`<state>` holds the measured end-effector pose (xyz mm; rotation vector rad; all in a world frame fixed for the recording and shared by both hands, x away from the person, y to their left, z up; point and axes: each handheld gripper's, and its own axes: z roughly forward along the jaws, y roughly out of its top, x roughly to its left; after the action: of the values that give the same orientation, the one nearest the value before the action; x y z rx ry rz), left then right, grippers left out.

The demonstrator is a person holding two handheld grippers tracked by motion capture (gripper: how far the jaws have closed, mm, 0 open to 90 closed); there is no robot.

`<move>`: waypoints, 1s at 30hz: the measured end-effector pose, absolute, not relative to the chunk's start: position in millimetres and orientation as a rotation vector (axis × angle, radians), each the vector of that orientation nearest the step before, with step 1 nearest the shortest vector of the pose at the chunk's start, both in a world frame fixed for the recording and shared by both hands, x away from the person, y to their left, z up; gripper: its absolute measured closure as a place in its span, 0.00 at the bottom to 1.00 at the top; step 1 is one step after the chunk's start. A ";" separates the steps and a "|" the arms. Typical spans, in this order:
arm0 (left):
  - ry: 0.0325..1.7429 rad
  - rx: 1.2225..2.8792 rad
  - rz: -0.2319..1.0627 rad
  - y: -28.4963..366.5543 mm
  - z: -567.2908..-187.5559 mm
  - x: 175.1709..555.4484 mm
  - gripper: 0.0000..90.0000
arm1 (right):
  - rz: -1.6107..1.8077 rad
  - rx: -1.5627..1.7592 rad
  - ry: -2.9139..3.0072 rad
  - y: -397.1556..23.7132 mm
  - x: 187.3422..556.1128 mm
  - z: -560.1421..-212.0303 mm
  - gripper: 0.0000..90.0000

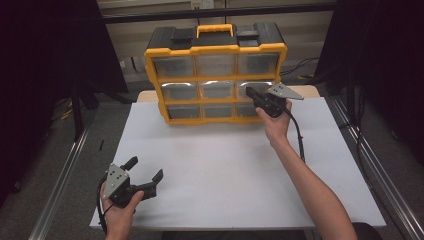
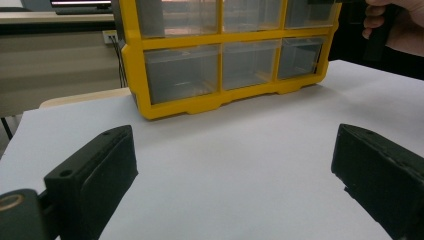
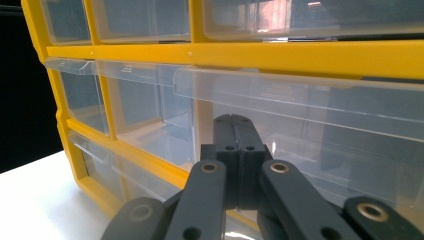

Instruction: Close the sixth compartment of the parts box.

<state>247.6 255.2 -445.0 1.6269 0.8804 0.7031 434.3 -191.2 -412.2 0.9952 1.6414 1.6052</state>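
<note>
Organizer (image 1: pixel 216 75): yellow frame, black top, nine clear drawers, upright on white table (image 1: pixel 225 175). Right gripper (image 1: pixel 251 93) pressed together at middle-right drawer (image 3: pixel 310 145); left gripper (image 1: pixel 146 176) spread.

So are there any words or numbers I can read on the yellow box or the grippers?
None can be read.
Yellow drawer box: its frame and clear drawers carry no label or number.
Left gripper and right gripper: no lettering can be made out on either.

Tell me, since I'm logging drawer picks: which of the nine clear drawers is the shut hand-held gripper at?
The middle row's right-end drawer; the right hand-held gripper sits at its front, jaws closed together, away from the other drawers.
</note>
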 end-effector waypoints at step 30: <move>0.891 1.622 0.690 253.9 -446.6 250.7 0.05 | 1.572 1.030 1.650 -199.3 438.3 -415.0 0.89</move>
<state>250.7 253.9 -446.6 1.6216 0.8909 0.6898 438.3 -199.3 -415.0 1.0297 1.6501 1.5724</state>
